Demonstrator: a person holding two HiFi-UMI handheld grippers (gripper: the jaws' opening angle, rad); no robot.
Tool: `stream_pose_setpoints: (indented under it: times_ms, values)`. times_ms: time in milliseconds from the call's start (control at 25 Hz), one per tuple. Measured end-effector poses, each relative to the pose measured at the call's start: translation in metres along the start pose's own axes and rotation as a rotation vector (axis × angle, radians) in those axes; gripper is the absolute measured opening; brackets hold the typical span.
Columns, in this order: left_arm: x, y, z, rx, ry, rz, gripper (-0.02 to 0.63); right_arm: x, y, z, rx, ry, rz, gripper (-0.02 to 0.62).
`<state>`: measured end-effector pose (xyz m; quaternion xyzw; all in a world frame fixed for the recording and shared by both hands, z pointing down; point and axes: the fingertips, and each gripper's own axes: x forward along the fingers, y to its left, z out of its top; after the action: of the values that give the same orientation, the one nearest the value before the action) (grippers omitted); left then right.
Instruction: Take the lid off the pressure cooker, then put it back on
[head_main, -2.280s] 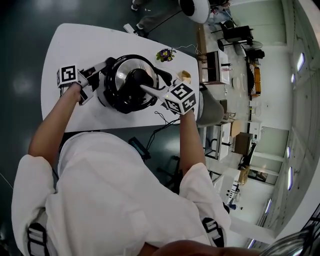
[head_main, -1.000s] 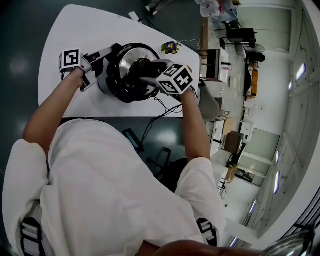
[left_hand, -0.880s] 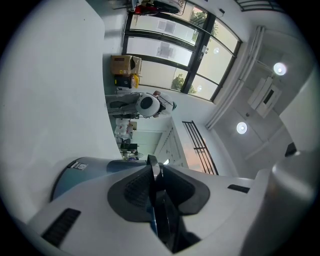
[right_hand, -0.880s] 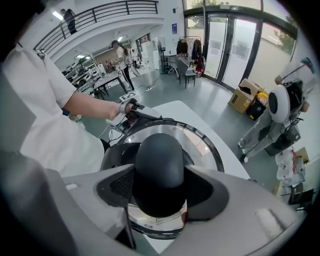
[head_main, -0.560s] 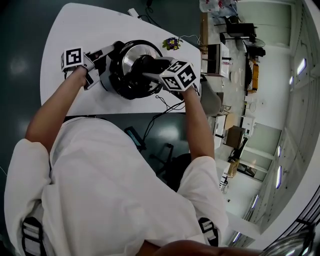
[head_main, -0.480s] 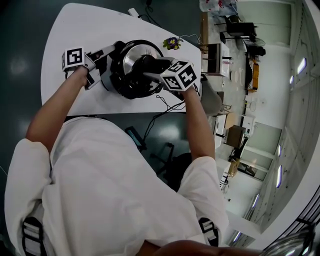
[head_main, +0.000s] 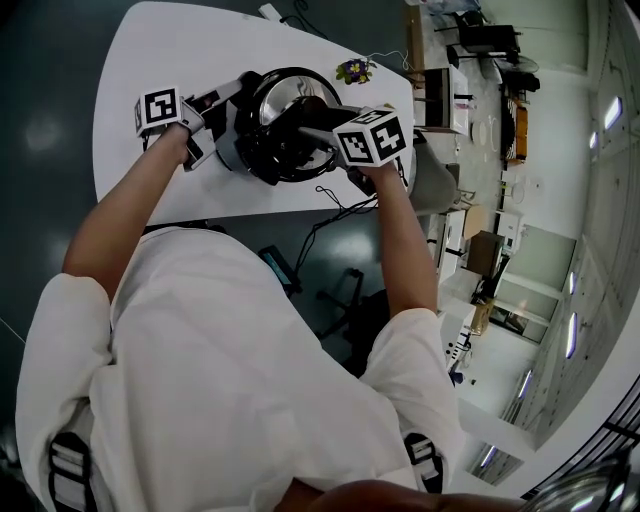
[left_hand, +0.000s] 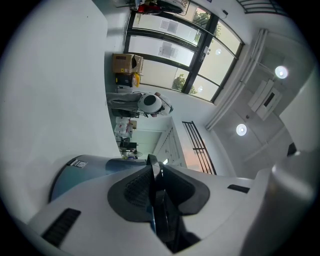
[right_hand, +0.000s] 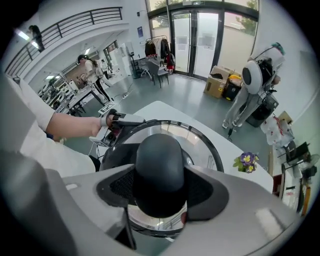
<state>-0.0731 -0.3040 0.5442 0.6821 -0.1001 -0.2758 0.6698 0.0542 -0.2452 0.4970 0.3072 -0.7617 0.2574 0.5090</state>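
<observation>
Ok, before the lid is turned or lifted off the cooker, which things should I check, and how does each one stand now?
1. Right gripper on the lid knob: ok. Its jaws have just been closing, and the pads sit against both sides of the knob.
2. Left gripper holding the pot: ok. It is shut on the thin black side handle.
3. Lid seated on the pressure cooker: ok, it lies level in its rim.
4. Lid lock released: cannot tell.
5. Space round the cooker: ok. The small flower pot stands apart from it on the table.
</observation>
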Motion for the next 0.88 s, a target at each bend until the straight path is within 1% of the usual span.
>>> stream_pose_setpoints:
  times_ms: [160,280,400,480,640,880]
  values:
    - [-0.001,0.009,0.002,0.003,0.001,-0.002,0.075,0.001,-0.001,0.000,0.081,-0.027,-0.030,0.281]
    - [0.000,0.004,0.001,0.004,0.013,-0.011,0.077,0.000,-0.003,0.002,0.153,-0.047,-0.067,0.281]
    - [0.000,0.006,0.002,0.006,0.011,-0.007,0.077,-0.004,-0.005,0.004,0.203,-0.063,-0.100,0.281]
    - [0.001,0.003,0.001,0.004,0.021,-0.009,0.077,-0.005,-0.006,0.003,0.214,-0.069,-0.112,0.282]
    - [0.002,0.011,0.001,-0.002,0.026,-0.015,0.077,0.000,-0.006,0.000,0.205,-0.084,-0.096,0.281]
    - [0.002,0.012,0.000,-0.005,0.050,-0.014,0.077,0.001,-0.007,-0.001,0.185,-0.069,-0.098,0.281]
